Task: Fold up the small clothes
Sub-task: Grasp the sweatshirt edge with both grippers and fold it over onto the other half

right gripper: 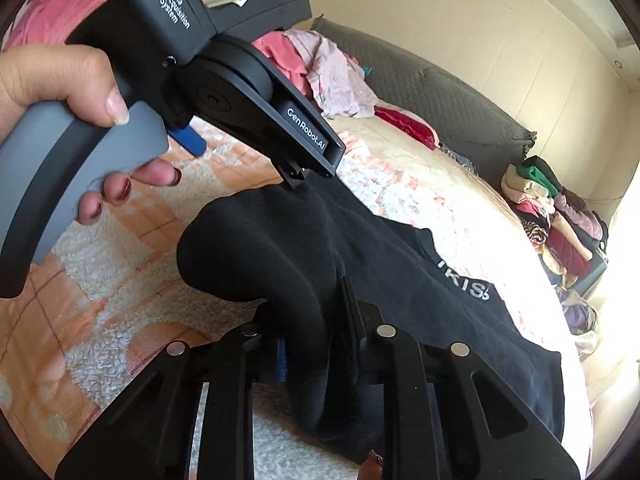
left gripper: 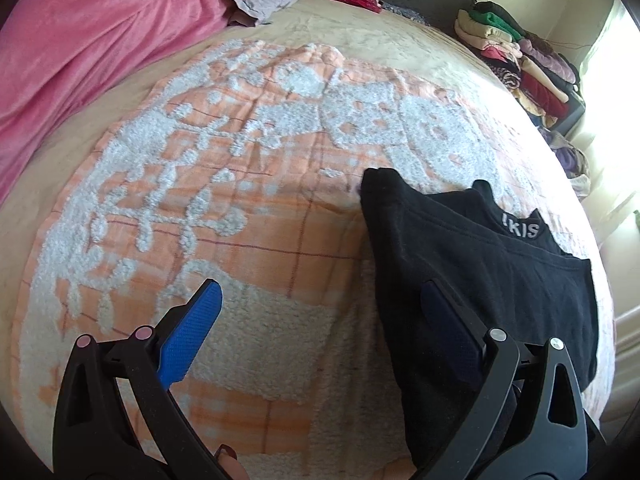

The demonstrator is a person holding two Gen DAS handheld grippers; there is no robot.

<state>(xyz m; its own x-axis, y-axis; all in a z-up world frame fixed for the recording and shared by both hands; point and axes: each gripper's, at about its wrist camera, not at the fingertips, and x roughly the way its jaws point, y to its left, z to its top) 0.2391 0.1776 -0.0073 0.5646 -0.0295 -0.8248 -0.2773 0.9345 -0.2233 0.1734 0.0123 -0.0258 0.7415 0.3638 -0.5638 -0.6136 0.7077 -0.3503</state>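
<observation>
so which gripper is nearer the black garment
Right. The right gripper is shut on a fold of the black garment; the left gripper hangs open at its edge.

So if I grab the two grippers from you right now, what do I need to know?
Left gripper: open, one finger over the black cotton garment with white waistband letters, gripping nothing.
Right gripper: shut on a raised fold of that garment.
The garment lies on the orange-and-white fluffy blanket, partly bunched, not yet folded flat.
A stack of folded clothes sits at the far edge of the bed.
Left to do: finish this fold, flatten it, probably move it to the stack.
</observation>
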